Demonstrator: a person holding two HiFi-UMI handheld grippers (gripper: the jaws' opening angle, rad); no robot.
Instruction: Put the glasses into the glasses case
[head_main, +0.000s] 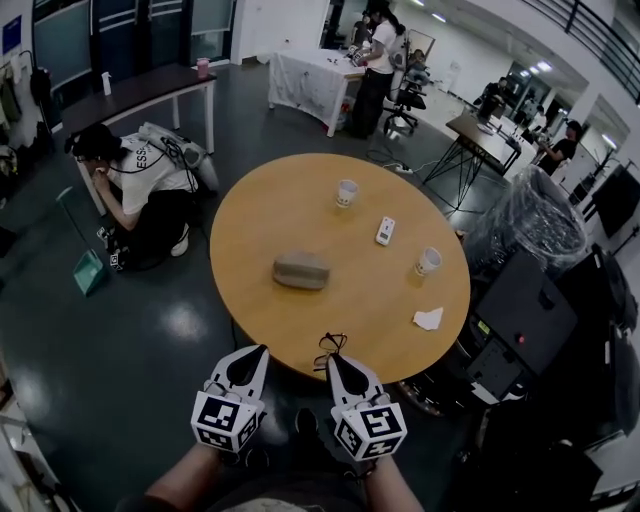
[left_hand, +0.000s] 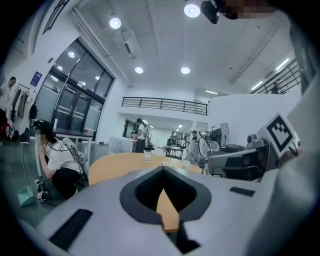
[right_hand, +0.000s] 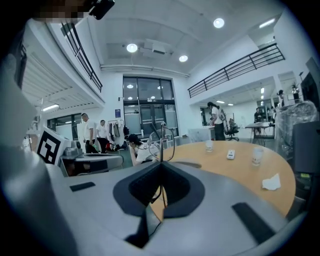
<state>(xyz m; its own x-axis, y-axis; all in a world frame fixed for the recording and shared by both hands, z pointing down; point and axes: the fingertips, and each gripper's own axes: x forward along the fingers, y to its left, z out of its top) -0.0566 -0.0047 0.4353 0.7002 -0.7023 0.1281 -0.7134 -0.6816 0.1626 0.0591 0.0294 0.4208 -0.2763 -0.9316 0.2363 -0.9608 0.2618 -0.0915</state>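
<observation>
Round table (head_main: 300, 205) is looking like smooth, matt wood; glasses case (head_main: 301, 270) is reading as grey cloth, prob. felt; glasses (head_main: 330, 347) are showing thin dark wire; floor (head_main: 150, 330) is gleaming glossy.

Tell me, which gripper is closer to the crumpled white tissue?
Right. The right gripper sits at the table edge, left of the tissue; the left gripper is farther left.

The left hand-held gripper (head_main: 260, 350) and the right hand-held gripper (head_main: 333, 360) are built as light grey shells tapered to a point. At the 6 o'clock end, each is fitted with a cube: the left marker cube (head_main: 227, 418) and the right marker cube (head_main: 370, 430), printed with black-and-white squares. A dark recess (left_hand: 137, 192) is formed around the jaws.
</observation>
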